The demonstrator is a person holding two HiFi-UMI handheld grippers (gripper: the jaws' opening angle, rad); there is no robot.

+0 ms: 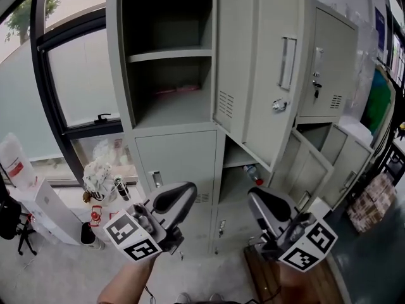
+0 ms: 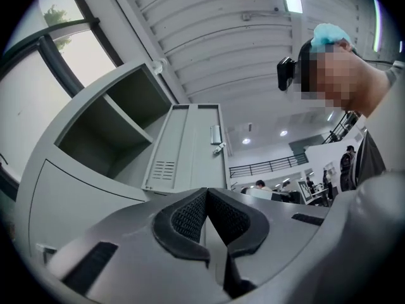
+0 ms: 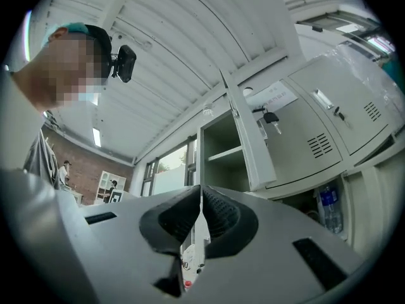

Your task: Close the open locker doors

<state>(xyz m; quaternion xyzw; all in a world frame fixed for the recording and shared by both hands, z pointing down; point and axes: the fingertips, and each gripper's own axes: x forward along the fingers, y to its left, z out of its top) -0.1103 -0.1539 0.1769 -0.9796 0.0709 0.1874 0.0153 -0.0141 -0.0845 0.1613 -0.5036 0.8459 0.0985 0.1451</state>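
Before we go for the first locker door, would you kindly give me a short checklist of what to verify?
1. Left gripper empty, jaws together: ok.
2. Right gripper empty, jaws together: ok.
3. Upper door shut: not ok, it stands swung out to the right.
4. Upper compartment free at its front edge: ok, the pink item lies far back on the lower level.
5. Lower right doors shut: not ok, they stand ajar.
6. Bottle clear of a closing door: cannot tell.
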